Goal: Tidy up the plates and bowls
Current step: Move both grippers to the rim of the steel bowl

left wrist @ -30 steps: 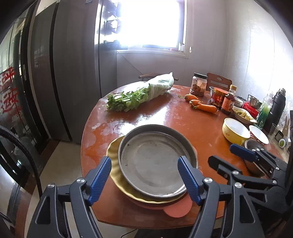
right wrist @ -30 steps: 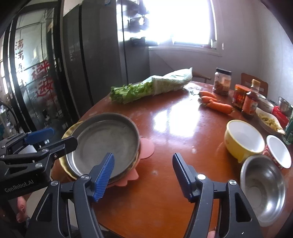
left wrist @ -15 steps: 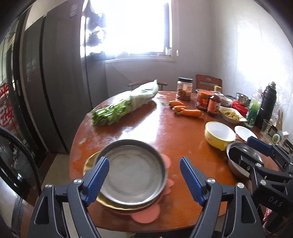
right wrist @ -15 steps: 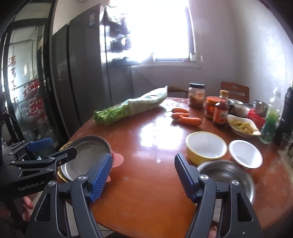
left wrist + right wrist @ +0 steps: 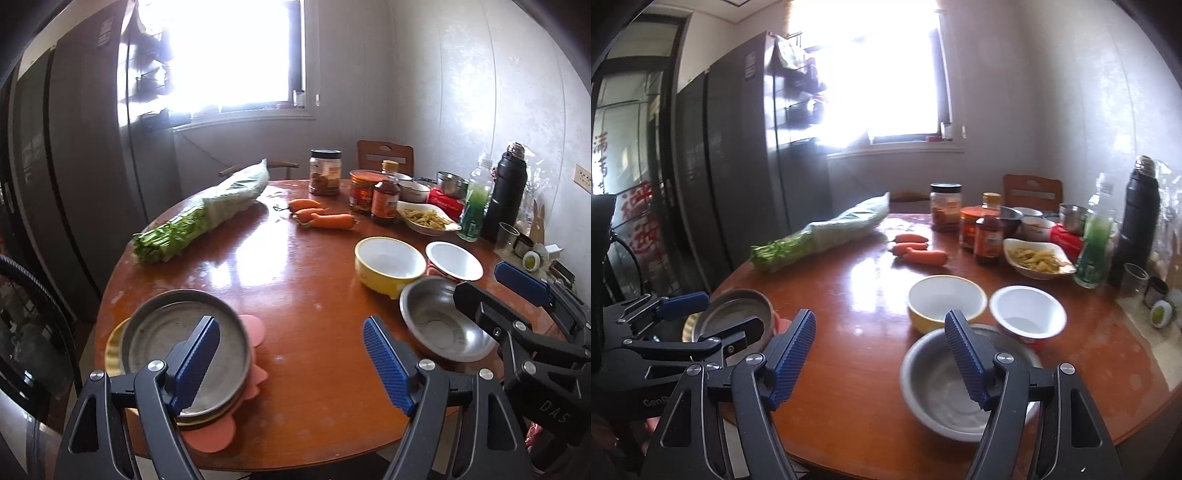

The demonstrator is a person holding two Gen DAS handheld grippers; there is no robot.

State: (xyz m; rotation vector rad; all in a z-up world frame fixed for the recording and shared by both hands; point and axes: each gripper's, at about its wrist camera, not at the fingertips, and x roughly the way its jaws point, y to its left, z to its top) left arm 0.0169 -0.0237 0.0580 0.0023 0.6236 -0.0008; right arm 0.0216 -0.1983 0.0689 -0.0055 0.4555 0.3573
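Observation:
A metal plate [image 5: 155, 343] sits stacked on a gold plate [image 5: 110, 350] and a pink plate [image 5: 255, 328] at the table's near left; the stack also shows in the right wrist view [image 5: 735, 314]. A steel bowl [image 5: 439, 325] [image 5: 942, 391], a yellow bowl [image 5: 388, 258] [image 5: 945, 299] and a white bowl [image 5: 452, 258] [image 5: 1027, 312] stand close together at the near right. My left gripper [image 5: 291, 363] is open and empty above the table's front edge, right of the stack. My right gripper [image 5: 881, 354] is open and empty, its right finger over the steel bowl.
A bag of greens [image 5: 199, 218], carrots [image 5: 325, 219], jars and a sauce bottle [image 5: 384, 199], a dish of food [image 5: 426, 221], a green bottle [image 5: 474, 210] and a black flask [image 5: 508, 188] crowd the far and right side of the round wooden table [image 5: 295, 280]. A fridge [image 5: 74, 166] stands left.
Both grippers have pulled back and swung right. The plate stack now lies to the left and the three bowls have come closer into view. Both stay open and empty.

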